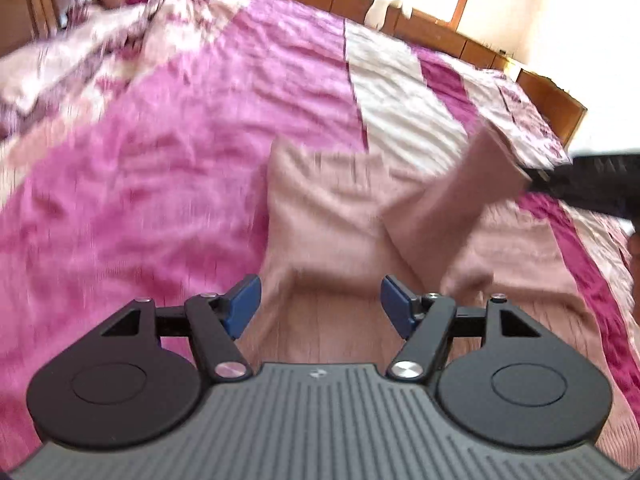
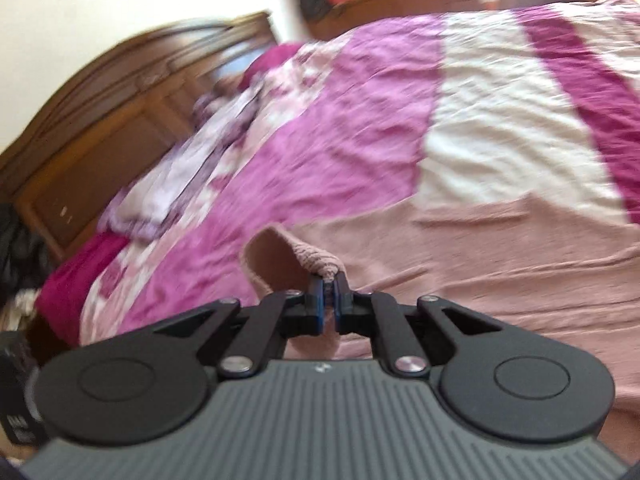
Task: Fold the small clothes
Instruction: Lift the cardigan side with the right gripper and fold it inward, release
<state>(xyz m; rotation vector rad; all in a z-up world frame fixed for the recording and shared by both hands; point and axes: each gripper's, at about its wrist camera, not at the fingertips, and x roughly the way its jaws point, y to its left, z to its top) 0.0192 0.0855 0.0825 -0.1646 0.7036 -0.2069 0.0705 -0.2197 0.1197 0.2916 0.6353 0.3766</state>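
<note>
A pale pink knitted garment (image 1: 336, 216) lies spread on the bed, over a bedspread (image 1: 160, 152) of magenta and cream patches. It appears to have been laid flat there so that its edges can be picked up and turned over one another.

The right claw (image 2: 329, 280) is closed on one end of the garment, a narrow part that looks like a sleeve (image 1: 452, 204), though blur makes this uncertain. The left wrist view shows that part lifted off the bed and stretched up toward the right claw (image 1: 538, 176), while the rest of the garment lies on the bedspread. Holding it by the very tip keeps the fabric taut, so it can be carried across the body of the garment without bunching.

The left claw (image 1: 320, 304) is wide open and holds nothing. It hangs just above the near edge of the garment, fingers (image 1: 244, 304) pointing along the cloth, probably placed to pin the body down or take hold of an edge.

A wooden headboard (image 2: 100, 120) stands at the far end of the bed.
</note>
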